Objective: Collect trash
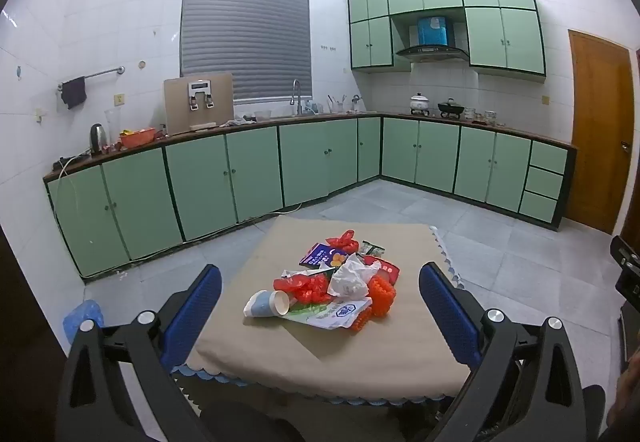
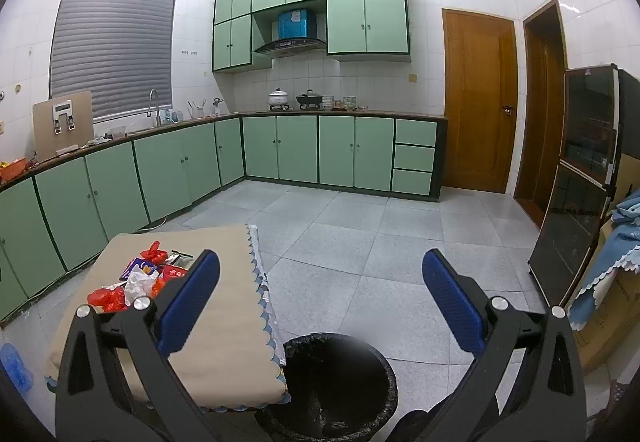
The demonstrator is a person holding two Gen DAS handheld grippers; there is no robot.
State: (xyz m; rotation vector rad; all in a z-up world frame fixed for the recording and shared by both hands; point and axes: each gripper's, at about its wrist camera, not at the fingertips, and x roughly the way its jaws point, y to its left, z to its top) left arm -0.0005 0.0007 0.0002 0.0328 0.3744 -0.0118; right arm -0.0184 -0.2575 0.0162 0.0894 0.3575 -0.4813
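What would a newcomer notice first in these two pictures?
The colourful trash pile in the middle of the beige-covered table draws the eye, with a tipped paper cup at its near left edge. Next comes the black-lined bin on the floor beside the table, between the open right gripper's fingers.

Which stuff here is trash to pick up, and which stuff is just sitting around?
For the job:
- paper cup
- crumpled white wrapper
- red plastic bits
- blue carton
- bin with black bag
- left gripper and right gripper, both open

Just sitting around:
- kettle
- white pot
- orange basket
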